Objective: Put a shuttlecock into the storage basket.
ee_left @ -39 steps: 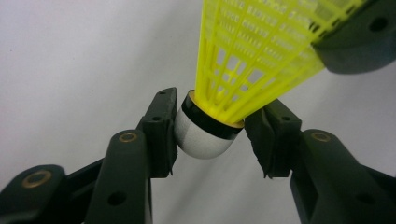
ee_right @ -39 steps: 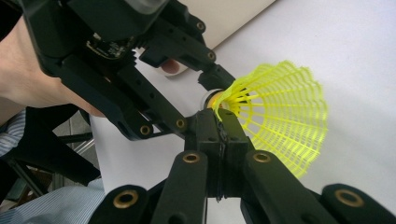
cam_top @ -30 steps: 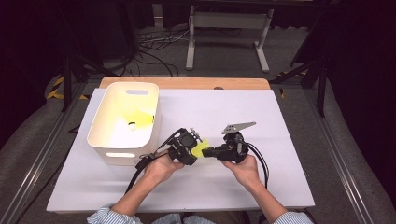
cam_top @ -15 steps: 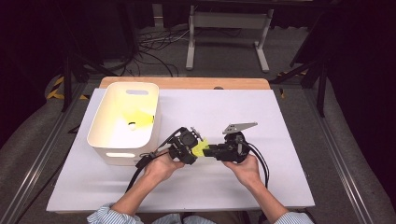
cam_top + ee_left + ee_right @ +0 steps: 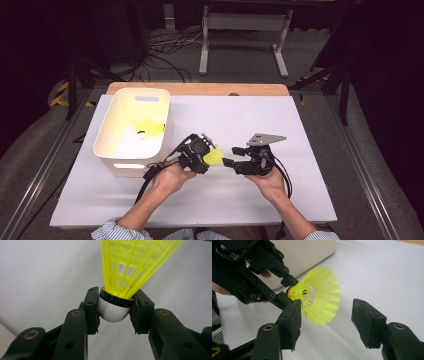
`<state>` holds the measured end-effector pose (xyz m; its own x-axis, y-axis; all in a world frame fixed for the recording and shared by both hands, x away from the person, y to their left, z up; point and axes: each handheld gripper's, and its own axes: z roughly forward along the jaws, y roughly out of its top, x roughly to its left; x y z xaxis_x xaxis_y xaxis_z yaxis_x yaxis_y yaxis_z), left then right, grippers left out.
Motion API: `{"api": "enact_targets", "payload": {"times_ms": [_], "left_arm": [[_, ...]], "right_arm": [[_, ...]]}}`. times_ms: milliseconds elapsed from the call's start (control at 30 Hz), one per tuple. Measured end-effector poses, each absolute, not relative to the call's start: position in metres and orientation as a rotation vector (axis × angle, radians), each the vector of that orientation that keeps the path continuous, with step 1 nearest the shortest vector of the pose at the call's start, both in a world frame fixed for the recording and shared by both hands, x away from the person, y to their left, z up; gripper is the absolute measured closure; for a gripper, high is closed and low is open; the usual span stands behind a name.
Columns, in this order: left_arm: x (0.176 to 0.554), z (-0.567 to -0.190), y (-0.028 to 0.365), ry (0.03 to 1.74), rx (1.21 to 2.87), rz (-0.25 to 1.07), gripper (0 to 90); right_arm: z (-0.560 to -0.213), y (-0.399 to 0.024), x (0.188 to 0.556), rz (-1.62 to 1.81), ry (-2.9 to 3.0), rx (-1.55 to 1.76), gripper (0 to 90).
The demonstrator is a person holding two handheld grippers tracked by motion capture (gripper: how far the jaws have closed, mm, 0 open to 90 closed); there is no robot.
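Observation:
A yellow plastic shuttlecock (image 5: 214, 157) with a white cork head hangs just above the white table between my two grippers. My left gripper (image 5: 206, 160) is shut on the cork (image 5: 113, 312), one pad on each side of it, and the mesh skirt (image 5: 135, 262) points away from it. My right gripper (image 5: 231, 156) faces it from the right. Its jaws have just been opening, and the skirt (image 5: 320, 298) now lies beside the left pad (image 5: 291, 321), just beyond the gap, with the right pad well clear of it. In the right gripper view the left gripper (image 5: 284, 290) holds the cork from the upper left.
A white plastic bin (image 5: 111, 152) stands at the left of the table, close behind my left hand, with another yellow shuttlecock (image 5: 148, 125) inside. The white table cover (image 5: 310, 145) stretches to the right and front. Stands and cables fill the dark floor beyond the far edge.
The right gripper's jaws have spread apart from the shuttlecock's skirt. The left gripper and the shuttlecock have stayed where they were.

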<state>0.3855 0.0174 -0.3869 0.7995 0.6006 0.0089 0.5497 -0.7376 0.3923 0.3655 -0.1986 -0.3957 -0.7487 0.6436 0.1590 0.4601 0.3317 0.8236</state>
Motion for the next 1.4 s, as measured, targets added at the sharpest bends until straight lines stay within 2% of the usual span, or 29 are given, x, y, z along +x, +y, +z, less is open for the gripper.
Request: {"api": "enact_targets", "payload": {"times_ms": [500, 1400], "left_arm": [[0.386, -0.378, 0.020, 0.923, 2.593, 0.208, 63.1], [0.388, -0.370, 0.030, 0.957, 2.565, 0.214, 63.0]], "right_arm": [[-0.401, -0.225, 0.356, 1.335, 2.244, 0.999, 26.2], [-0.411, -0.276, 0.329, 1.295, 2.069, 1.033, 16.3]]}}
